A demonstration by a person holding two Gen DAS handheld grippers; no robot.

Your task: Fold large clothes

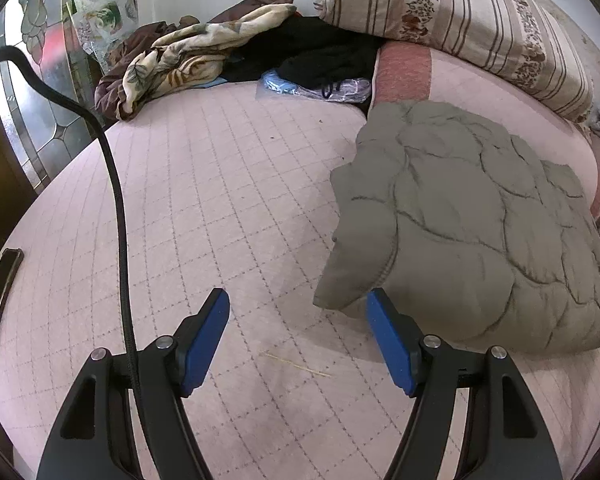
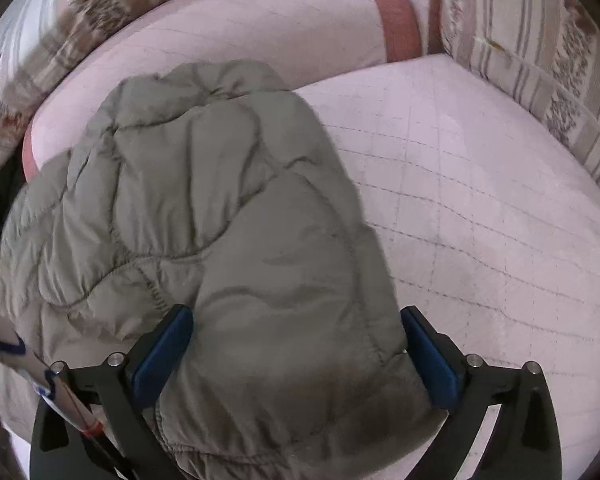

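The folded grey quilted jacket [image 1: 460, 220] lies on the pink quilted bed [image 1: 220, 200] (no container or legible writing shows), the left claw [image 1: 298, 300] released beside it, the right claw [image 2: 296, 320] spread wide astride its near edge.

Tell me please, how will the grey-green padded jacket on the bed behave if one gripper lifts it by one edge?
The padded jacket looks puffy and quilted, so it is probably light for its size. It lies in soft folds on the pink bed cover, so it will likely sag and unfold. Its smooth shell may slip between the fingers.
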